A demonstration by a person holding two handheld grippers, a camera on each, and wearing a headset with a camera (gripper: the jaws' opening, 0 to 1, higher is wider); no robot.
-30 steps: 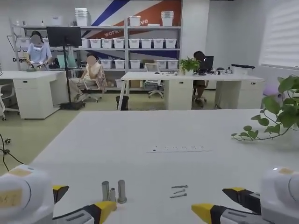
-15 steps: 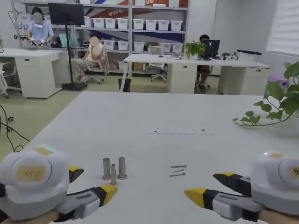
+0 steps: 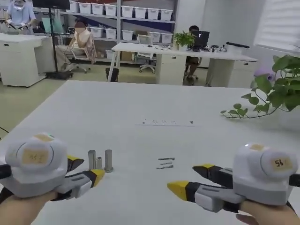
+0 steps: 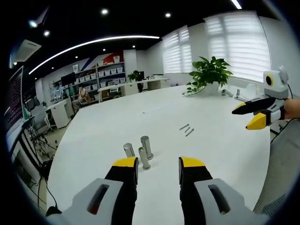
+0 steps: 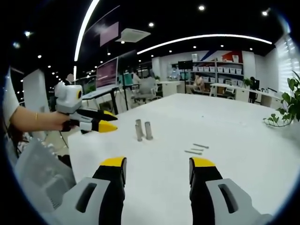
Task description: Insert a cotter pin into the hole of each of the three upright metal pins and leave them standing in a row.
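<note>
- On the white surface (image 3: 140,103), three metal pins (image 3: 100,161) stand upright in a tight cluster, long axes vertical. Their holes are too small to make out.
- Three cotter pins (image 3: 165,162) lie flat at 3 o'clock of that cluster, well apart from it. They are roughly parallel, with long axes running about 9-to-3 in the head view.
- Right gripper (image 3: 190,177) is the nearer one to the cotter pins. They sit at about 10 o'clock from its tips in the head view, near but not touching, and at 1 o'clock in the right gripper view.
- Left gripper (image 3: 86,168) is nearer the metal pins. The cluster is at 2 o'clock, just beside its tips, and at 11 o'clock in the left gripper view.
- Fingers on both grippers are spread and hold nothing.
- Pose: both grippers are held low over the surface and roughly level, aimed forward and angled inward toward each other.
- Judgement: no cotter pin looks inserted yet. The likely next move is the right gripper going forward-left to a cotter pin, with its fingers closing across the thin wire.
</note>
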